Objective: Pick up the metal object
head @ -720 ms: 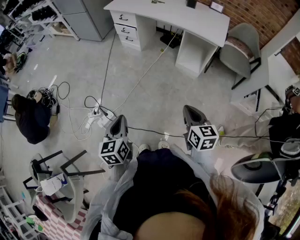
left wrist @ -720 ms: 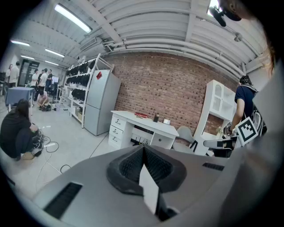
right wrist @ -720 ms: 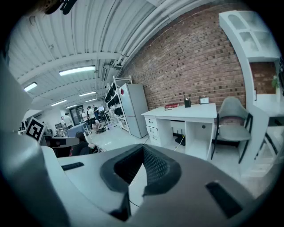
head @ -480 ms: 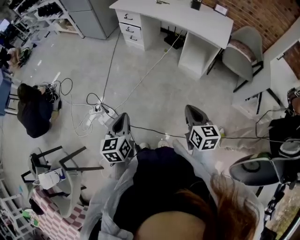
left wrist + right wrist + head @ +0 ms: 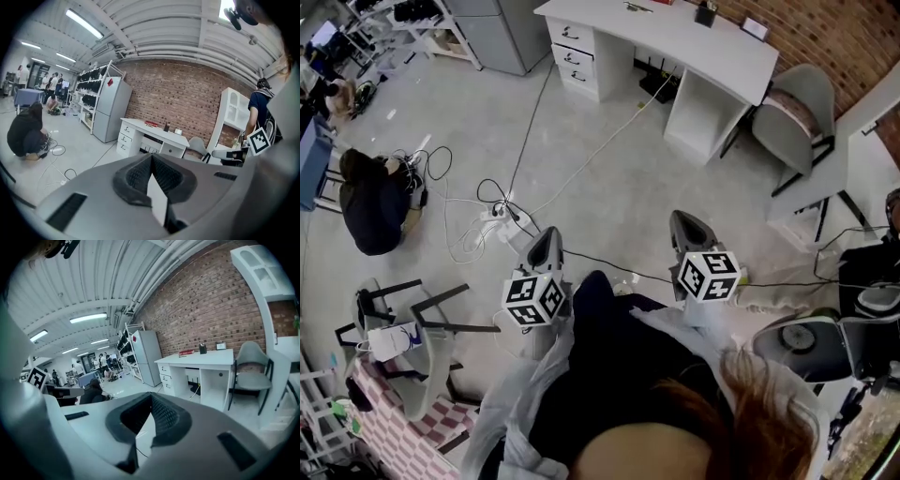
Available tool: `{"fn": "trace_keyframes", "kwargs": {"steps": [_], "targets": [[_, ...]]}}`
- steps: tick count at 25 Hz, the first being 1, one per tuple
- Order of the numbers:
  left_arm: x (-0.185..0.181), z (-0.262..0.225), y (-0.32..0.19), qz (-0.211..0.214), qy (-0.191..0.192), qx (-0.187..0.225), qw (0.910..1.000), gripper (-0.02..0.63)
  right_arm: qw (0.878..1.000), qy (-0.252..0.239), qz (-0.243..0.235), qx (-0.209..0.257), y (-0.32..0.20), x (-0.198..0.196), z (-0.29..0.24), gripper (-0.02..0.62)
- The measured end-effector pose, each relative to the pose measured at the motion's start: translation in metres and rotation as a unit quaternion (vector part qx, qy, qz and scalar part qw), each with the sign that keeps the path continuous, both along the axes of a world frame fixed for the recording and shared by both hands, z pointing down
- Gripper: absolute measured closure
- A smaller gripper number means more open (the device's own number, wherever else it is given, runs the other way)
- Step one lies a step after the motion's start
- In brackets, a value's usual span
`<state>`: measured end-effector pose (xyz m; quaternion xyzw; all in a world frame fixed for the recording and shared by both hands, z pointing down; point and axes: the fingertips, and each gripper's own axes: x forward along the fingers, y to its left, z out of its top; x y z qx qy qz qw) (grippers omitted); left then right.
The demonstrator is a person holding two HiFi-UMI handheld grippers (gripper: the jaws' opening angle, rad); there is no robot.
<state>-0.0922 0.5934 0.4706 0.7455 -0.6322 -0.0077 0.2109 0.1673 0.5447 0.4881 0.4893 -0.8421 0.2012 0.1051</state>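
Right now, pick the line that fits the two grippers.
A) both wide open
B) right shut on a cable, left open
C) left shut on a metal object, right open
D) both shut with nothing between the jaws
D: in their own views, the left gripper and the right gripper each have their jaw tips meeting, with nothing clamped between them.

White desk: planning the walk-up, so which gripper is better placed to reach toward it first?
Right, marginally. The right gripper lies closer to the white desk than the left gripper; both are shut and empty.
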Motion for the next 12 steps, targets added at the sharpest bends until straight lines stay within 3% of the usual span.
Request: {"fn": "trace_keyframes", "kwargs": {"steps": [5,12], "targets": [[0.008,0.004,-0.001,-0.001,0.005,0.000,1.0000,0.592,1.000,-0.004,-0.010,-0.004,-0.003,0.001,0.003,0.590],[0.005,0.010,-0.042,0.000,-0.002,-0.004,1.0000,0.592,1.000,-0.012,0.005,-0.016,-0.041,0.008,0.013,0.591]]}}
